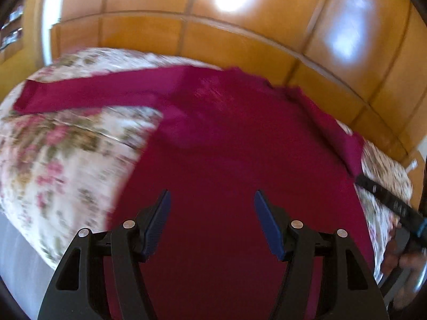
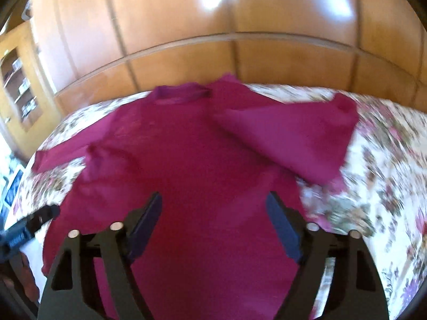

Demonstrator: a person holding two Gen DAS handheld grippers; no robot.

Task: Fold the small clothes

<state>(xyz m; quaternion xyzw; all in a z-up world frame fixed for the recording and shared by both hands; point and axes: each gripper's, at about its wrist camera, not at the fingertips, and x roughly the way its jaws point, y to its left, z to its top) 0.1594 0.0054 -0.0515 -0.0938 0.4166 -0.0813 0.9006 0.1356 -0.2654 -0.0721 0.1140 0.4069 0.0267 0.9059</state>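
With both grippers, left [image 1: 212, 221] and right [image 2: 213, 224], hovering with fingers spread and empty over the magenta top [image 2: 186, 160] on the bed [image 2: 373, 186], the person is probably lining up a fold and should pinch each side evenly.

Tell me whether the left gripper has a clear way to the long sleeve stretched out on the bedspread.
Probably yes. The left gripper is open and empty, and the sleeve lies flat on the floral bedspread with nothing on it or in between.
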